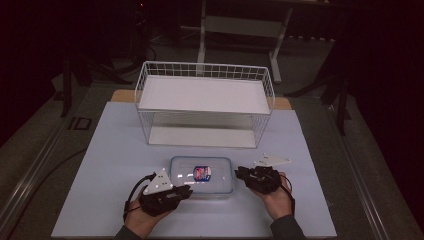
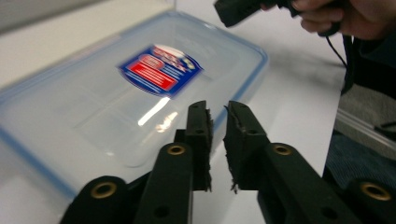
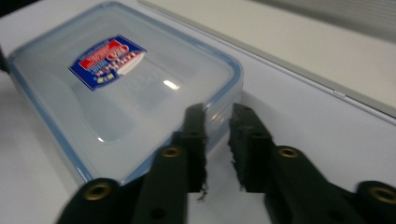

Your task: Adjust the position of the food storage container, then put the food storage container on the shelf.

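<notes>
The clear lidded box (image 1: 201, 175) with blue rim and red-blue label lies on the counter (image 1: 110, 165) between my left hand-held gripper (image 1: 186, 191) and right hand-held gripper (image 1: 239, 172), both slightly open and empty.

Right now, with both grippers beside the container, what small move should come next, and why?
Probably ease both grippers, left and right, inward onto the container: each sits at an end of it, jaws slightly apart and empty, lid edge just ahead.
</notes>
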Motion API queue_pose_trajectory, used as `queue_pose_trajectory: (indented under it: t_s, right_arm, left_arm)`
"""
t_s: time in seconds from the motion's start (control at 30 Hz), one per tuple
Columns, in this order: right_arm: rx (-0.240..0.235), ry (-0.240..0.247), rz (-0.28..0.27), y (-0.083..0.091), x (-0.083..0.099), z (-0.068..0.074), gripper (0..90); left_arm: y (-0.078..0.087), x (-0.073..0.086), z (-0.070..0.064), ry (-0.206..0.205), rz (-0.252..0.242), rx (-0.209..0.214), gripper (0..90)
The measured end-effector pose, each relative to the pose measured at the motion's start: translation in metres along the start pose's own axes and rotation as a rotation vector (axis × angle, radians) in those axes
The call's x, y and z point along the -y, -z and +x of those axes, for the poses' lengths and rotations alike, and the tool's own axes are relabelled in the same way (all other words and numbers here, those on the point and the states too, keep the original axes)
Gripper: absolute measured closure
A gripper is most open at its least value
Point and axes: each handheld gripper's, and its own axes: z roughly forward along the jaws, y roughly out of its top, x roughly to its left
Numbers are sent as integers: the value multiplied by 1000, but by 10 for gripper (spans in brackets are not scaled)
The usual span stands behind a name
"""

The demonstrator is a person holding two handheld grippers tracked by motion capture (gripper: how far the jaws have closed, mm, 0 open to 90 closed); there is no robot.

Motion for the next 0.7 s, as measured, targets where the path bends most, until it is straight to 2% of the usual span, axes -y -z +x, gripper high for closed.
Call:
queue_pose_trajectory:
  t_s: [0.13,0.23,0.27,0.3,0.4,0.43,0.47,0.53,0.6,0.7]
  right_arm:
    - [-11,-3,-12,3,-2,1,640]
    - [-23,-9,-19,3,-3,3,559]
    - [-23,-9,-19,3,-3,3,559]
    - [-37,-32,-15,2,-4,3,496]
    - [-44,-42,-11,1,-5,4,478]
    - [-44,-48,-9,0,-5,3,457]
    - [-64,-100,-5,-3,-5,1,395]
    - [-68,-114,-2,-4,-5,1,378]
    - [-84,-143,11,-6,-4,0,346]
    - [-118,-178,30,-11,-3,-1,323]
  left_arm:
    - [12,-2,4,0,-46,-88,626]
    - [21,-1,13,35,-83,-169,534]
    - [21,-1,13,35,-83,-169,503]
    - [27,0,24,78,-96,-215,476]
    - [29,1,28,96,-102,-226,442]
    - [32,3,39,139,-103,-238,442]
    - [32,4,43,159,-90,-231,381]
    - [30,7,51,203,-60,-247,380]
    - [27,9,57,255,-41,-209,353]
    - [20,12,60,289,-21,-176,339]
